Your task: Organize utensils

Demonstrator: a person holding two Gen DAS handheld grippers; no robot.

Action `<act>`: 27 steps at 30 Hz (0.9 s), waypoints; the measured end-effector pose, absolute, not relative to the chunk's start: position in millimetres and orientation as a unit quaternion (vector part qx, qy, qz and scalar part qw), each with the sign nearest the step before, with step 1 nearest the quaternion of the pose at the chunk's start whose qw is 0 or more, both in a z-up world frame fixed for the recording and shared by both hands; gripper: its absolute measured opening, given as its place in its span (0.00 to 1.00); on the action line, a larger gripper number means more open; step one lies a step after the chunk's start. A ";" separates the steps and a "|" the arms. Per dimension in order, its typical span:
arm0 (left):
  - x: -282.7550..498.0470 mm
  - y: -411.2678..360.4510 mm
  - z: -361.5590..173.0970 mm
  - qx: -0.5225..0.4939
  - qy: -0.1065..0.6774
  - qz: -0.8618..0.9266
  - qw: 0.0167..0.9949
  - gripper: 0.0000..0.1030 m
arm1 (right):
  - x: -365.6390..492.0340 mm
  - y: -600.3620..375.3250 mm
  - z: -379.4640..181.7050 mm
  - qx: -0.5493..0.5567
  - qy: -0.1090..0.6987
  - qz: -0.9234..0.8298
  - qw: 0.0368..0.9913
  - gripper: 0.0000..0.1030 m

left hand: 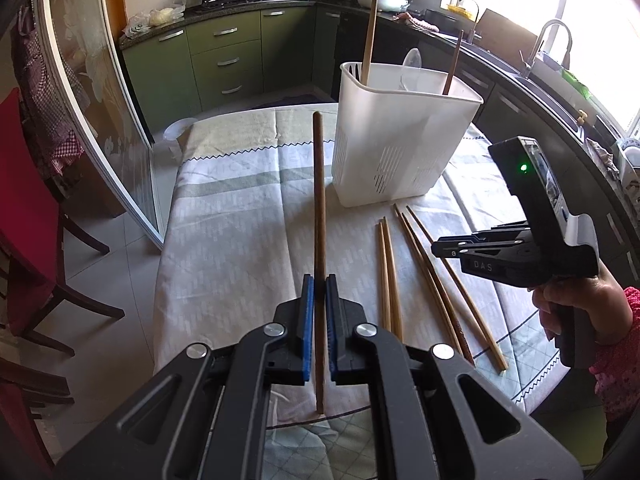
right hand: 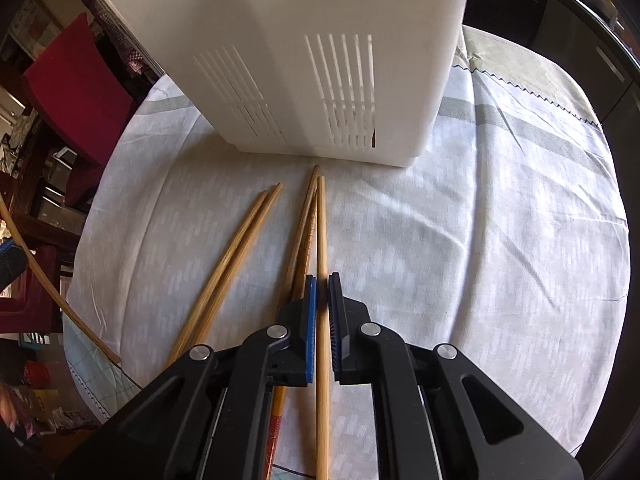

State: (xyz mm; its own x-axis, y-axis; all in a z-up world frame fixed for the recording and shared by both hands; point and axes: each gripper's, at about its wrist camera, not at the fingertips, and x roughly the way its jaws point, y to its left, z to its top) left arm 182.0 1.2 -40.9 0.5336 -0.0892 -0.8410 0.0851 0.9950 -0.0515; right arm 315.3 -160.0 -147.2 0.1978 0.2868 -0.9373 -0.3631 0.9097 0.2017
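My left gripper (left hand: 319,280) is shut on a dark brown chopstick (left hand: 319,200), held above the table and pointing toward the white slotted utensil holder (left hand: 400,140). The holder has two chopsticks and a spoon in it. My right gripper (right hand: 322,280) is shut on a light bamboo chopstick (right hand: 321,232) that lies among several chopsticks (right hand: 240,248) on the cloth in front of the holder (right hand: 320,60). In the left wrist view the right gripper (left hand: 438,247) is low over those loose chopsticks (left hand: 424,276).
A round table with a pale patterned cloth (left hand: 240,220). Red chairs (left hand: 28,220) stand at the left. Green kitchen cabinets (left hand: 224,52) and a counter with a sink (left hand: 552,52) curve behind and to the right.
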 end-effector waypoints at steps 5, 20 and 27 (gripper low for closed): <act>179.9 1.9 -39.8 -0.005 0.477 -0.053 0.877 0.05 | 305.3 -175.4 -113.5 -0.002 0.554 0.226 0.801 0.07; 164.9 8.2 -38.1 -0.012 0.462 -0.052 0.885 0.05 | 200.2 -254.5 -24.9 0.040 0.351 0.239 0.904 0.07; 144.8 9.3 -33.7 -0.022 0.445 -0.054 0.894 0.05 | 131.9 -277.5 -13.1 0.017 0.301 0.232 0.925 0.07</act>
